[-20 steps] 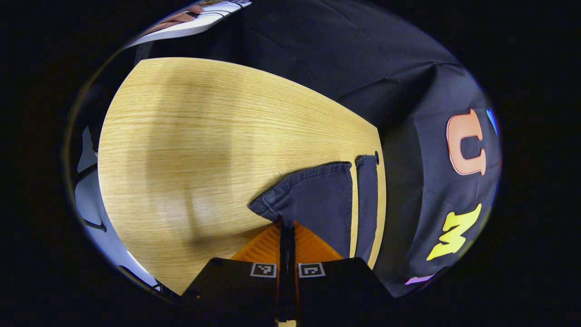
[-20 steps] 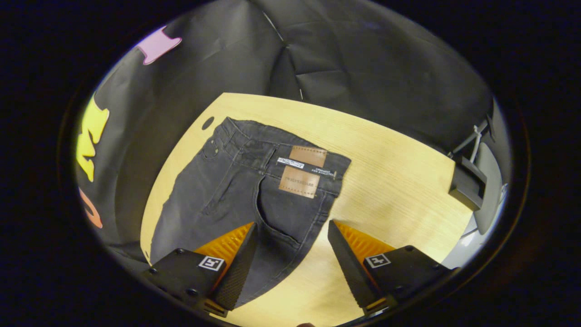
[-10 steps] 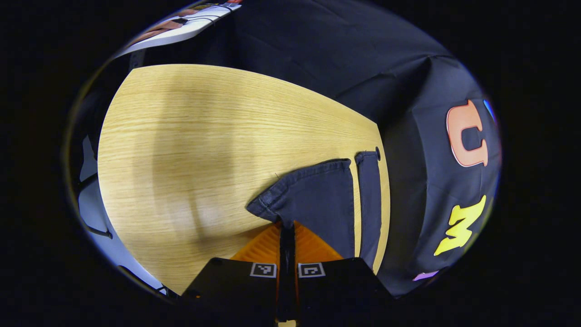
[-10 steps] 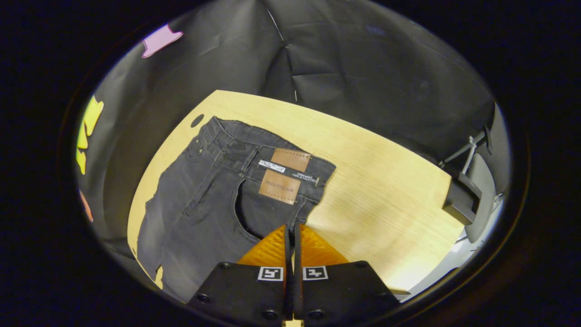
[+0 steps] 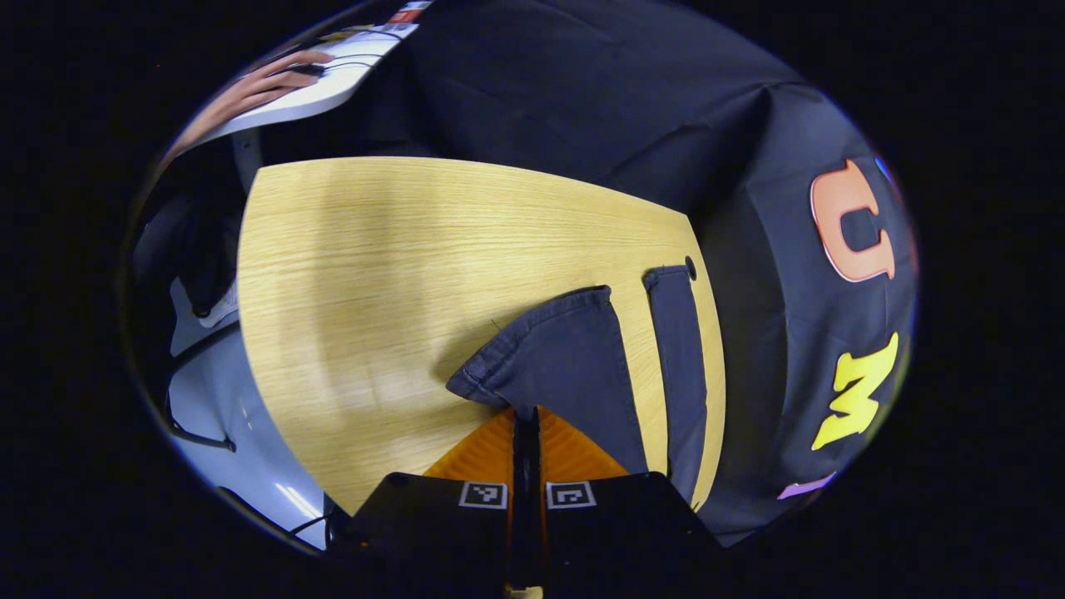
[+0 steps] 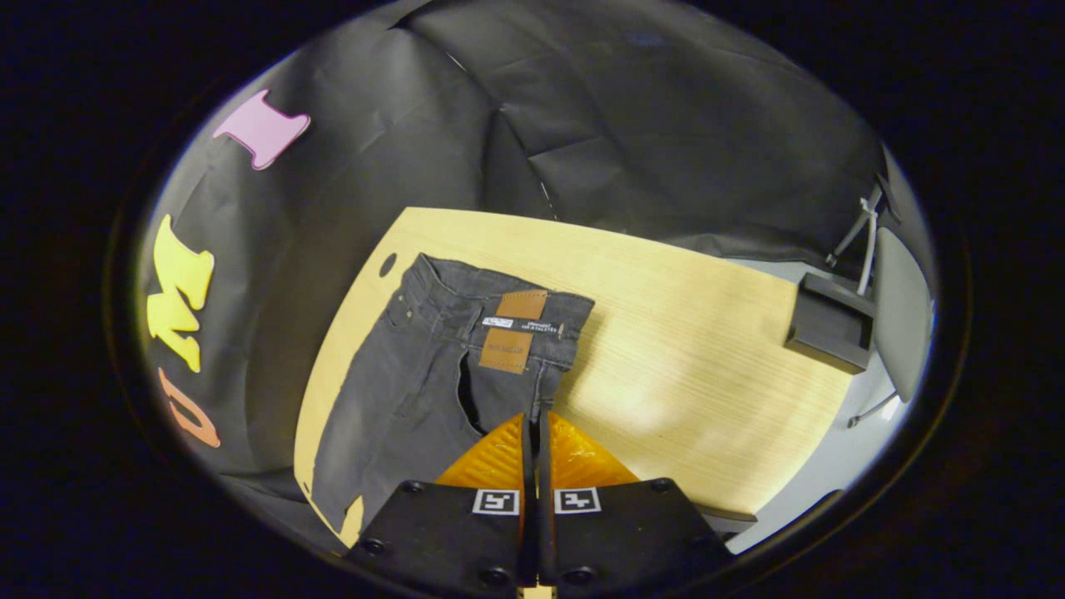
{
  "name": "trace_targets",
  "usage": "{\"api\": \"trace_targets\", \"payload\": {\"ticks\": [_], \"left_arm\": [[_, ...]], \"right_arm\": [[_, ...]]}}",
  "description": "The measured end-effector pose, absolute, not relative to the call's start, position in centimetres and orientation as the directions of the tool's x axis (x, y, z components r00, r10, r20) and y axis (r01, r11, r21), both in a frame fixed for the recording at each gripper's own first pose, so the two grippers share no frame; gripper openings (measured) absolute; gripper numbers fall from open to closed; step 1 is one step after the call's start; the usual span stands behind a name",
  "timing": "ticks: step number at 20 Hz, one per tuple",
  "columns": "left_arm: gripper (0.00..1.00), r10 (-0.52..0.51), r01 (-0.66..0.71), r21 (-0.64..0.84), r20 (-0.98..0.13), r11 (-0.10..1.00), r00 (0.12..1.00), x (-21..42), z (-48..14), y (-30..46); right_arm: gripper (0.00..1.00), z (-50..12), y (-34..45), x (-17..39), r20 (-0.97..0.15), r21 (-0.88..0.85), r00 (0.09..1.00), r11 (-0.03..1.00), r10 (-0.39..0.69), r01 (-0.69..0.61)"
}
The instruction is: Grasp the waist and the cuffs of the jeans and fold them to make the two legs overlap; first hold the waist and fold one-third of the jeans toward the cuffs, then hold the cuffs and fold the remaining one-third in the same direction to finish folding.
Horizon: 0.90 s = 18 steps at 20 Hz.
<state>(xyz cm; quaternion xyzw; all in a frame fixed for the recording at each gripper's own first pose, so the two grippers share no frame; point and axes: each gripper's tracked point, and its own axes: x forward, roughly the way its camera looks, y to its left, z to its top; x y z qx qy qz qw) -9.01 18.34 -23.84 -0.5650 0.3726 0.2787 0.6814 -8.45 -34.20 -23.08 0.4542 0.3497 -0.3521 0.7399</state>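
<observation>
Left gripper [image 5: 525,413] pressed together on a cuff [image 5: 499,366] of the dark jeans [image 5: 574,366], that cuff lifted a little over the wooden counter [image 5: 374,274], the other leg [image 5: 678,349] lying flat along the counter's right edge near a corner hole. Right gripper [image 6: 536,416] pinched shut on the jeans' fabric just under the waist [image 6: 499,320], the waist lying flat near the counter's far left corner.

Right tool [image 6: 533,416] closed on jeans [image 6: 416,374] edge, lifted it off table [image 6: 682,349].
</observation>
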Motion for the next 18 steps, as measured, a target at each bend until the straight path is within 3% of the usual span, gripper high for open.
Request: {"api": "trace_targets", "payload": {"ticks": [1, 5, 9, 13, 14, 16, 18], "left_arm": [[0.03, -0.036, -0.809, -0.554, -0.829, 0.198, 0.559, -9.9, -23.8, 18.6], [0.03, -0.04, -0.799, -0.584, -0.81, 0.145, 0.585, -9.1, -21.8, 19.1], [0.03, -0.086, -0.756, -0.641, -0.767, 0.132, 0.635, -2.2, -18.2, 18.6], [0.03, -0.078, -0.732, -0.67, -0.742, 0.123, 0.666, 6.0, -16.0, 19.4], [0.03, -0.075, -0.735, -0.669, -0.743, 0.112, 0.665, 7.9, -16.0, 19.6], [0.03, -0.076, -0.761, -0.641, -0.768, 0.102, 0.636, 11.1, -17.0, 20.0], [0.03, -0.088, -0.767, -0.634, -0.773, 0.094, 0.628, 14.2, -17.5, 20.4]], "right_arm": [[0.0, -22.5, -33.7, -8.8, -0.835, 0.435, 0.514, 0.336, -0.197, 0.835], [0.01, -19.7, -33.3, -7.7, -0.81, 0.464, 0.551, 0.353, -0.202, 0.812], [0.05, -17.8, -33.9, -3.1, -0.796, 0.493, 0.577, 0.358, -0.184, 0.793], [0.01, -16.4, -35.1, 3.1, -0.762, 0.55, 0.626, 0.346, -0.164, 0.76], [0.05, -16.4, -35.2, 4.9, -0.754, 0.569, 0.639, 0.334, -0.152, 0.751], [0.01, -16.9, -35.3, 8.3, -0.749, 0.59, 0.65, 0.317, -0.127, 0.742], [0.05, -17.8, -35.8, 11.7, -0.745, 0.598, 0.657, 0.316, -0.121, 0.736]]}}
